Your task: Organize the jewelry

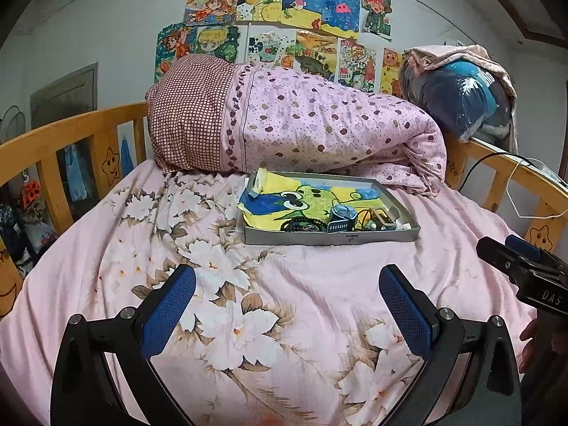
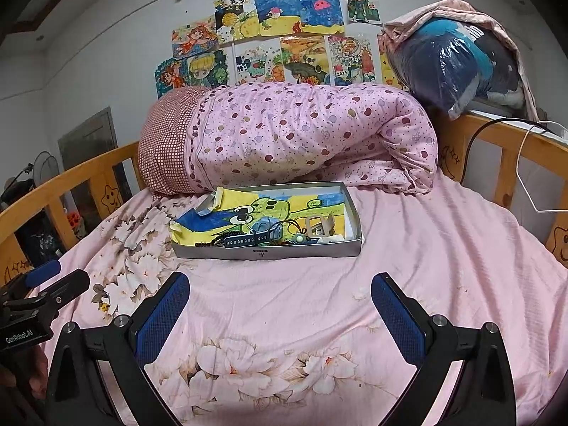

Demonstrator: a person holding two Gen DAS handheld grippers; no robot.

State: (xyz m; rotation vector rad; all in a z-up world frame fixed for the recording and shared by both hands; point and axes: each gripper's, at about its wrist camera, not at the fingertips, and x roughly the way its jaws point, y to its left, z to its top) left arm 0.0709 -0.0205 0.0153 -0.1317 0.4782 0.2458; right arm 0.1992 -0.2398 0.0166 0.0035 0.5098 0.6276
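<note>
Left wrist view | our left gripper [image 1: 287, 305] and right gripper [image 2: 280, 307] gape empty | tray [image 1: 332, 238] ahead | we should approach the tangled beads [image 1: 301, 225] slowly.

Left wrist view: mounted behind the left gripper [image 1: 287, 305], low over the sheet [image 1: 319, 277], facing forward along the bed toward the rolled quilt [image 1: 319, 124] and the wall drawings [image 1: 284, 28]. Tray [image 1: 330, 238] at mid-distance, slightly right of centre. Right gripper [image 1: 514, 259] visible at the right edge.

Right wrist view: mounted behind the right gripper [image 2: 280, 305], same low height and heading. Tray [image 2: 266, 250] near centre, slightly left. Left gripper [image 2: 53, 280] visible at the left edge.

Shared by both views: tray, quilt, drawings, bed rails [image 1: 71, 135], wrapped bundle [image 1: 461, 99]. Viewpoints side by side, near-parallel.
</note>
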